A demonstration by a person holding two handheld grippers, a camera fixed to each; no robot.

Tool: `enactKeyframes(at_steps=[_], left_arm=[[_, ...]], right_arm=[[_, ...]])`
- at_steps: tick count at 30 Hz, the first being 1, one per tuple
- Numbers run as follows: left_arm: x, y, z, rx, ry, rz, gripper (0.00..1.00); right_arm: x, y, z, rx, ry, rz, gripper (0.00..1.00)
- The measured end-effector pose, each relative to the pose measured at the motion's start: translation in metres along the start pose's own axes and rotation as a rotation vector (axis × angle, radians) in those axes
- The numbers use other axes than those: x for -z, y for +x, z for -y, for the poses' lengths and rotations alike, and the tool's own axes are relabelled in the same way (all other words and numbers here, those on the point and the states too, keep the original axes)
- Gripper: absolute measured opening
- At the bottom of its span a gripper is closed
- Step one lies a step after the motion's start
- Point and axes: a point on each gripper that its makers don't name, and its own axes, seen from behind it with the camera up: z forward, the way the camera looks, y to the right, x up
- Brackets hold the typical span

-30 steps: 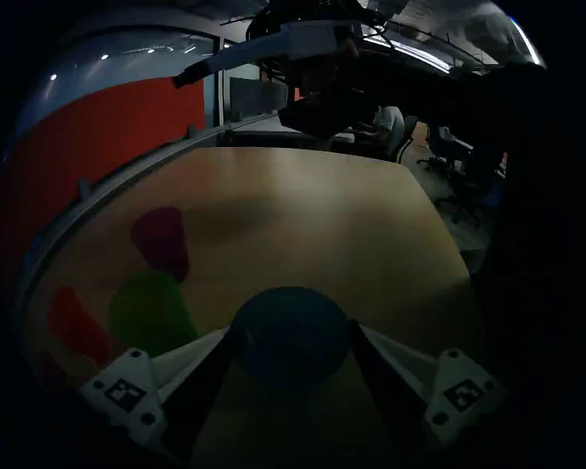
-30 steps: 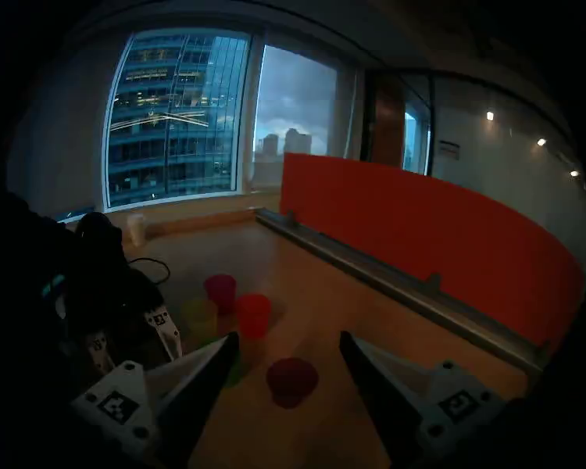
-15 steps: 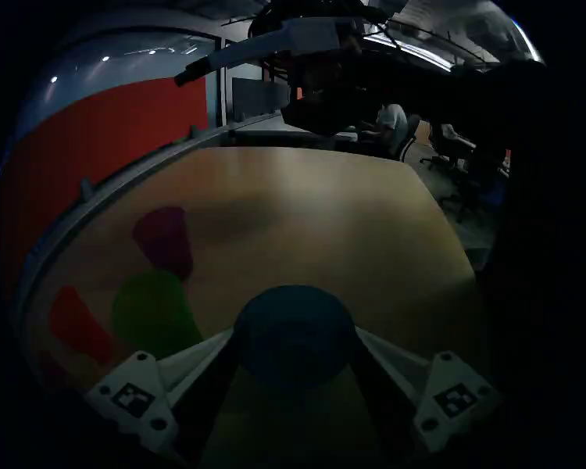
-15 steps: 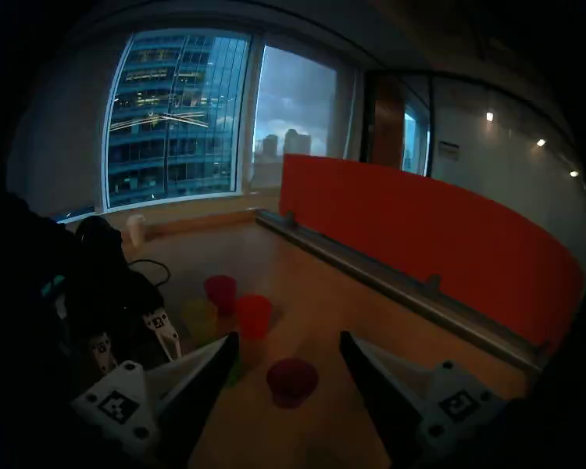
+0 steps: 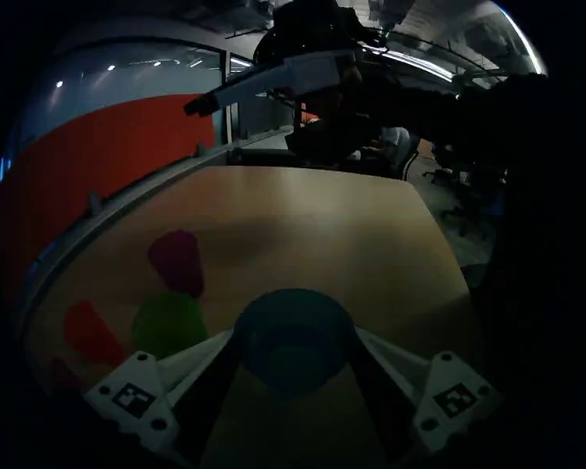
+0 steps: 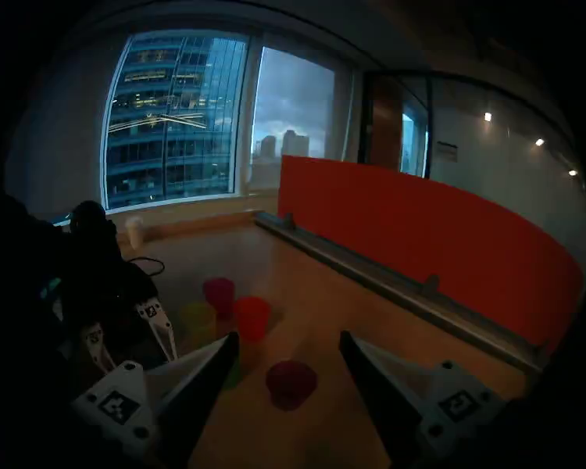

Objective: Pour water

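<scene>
Dark blue cup point(image 5: 294, 352), maroon cup point(image 5: 177, 262), green cup point(image 5: 168, 324), red cup point(image 5: 90, 332), orange-red partition point(image 5: 66, 164), tan table point(image 5: 316, 219)

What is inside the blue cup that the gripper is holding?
The left gripper grips the blue cup by its sides. Its inside looks a dim blue-green all over. The picture is too dark to tell whether it holds water.

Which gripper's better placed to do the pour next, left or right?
Left, probably. The left gripper is closed on the blue cup, with the green cup just beside it. The right gripper is open and empty, the maroon cup standing ahead of it.
</scene>
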Motion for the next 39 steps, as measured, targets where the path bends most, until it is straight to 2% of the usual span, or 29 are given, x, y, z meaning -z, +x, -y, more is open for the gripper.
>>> enactKeyframes(at_steps=[9, 18, 24, 30, 39], left_arm=[[0.020, 0.033, 0.006, 0.013, 0.036, -0.068, 0.88], [0.042, 0.061, 0.020, 0.035, 0.076, -0.128, 0.87], [0.057, 0.072, 0.028, 0.021, 0.112, -0.146, 0.87], [0.070, 0.079, 0.035, 0.032, 0.130, -0.169, 0.87], [0.092, 0.090, 0.051, 0.039, 0.185, -0.206, 0.87]], right_arm=[[0.001, 0.000, 0.002, 0.000, -0.001, -0.009, 1.00], [0.002, 0.000, 0.004, 0.000, 0.000, -0.011, 1.00], [0.001, 0.000, 0.006, 0.000, 0.001, -0.009, 1.00], [-0.001, 0.000, 0.007, -0.001, 0.003, -0.009, 1.00], [-0.003, 0.001, 0.008, 0.000, 0.004, -0.006, 1.00]])
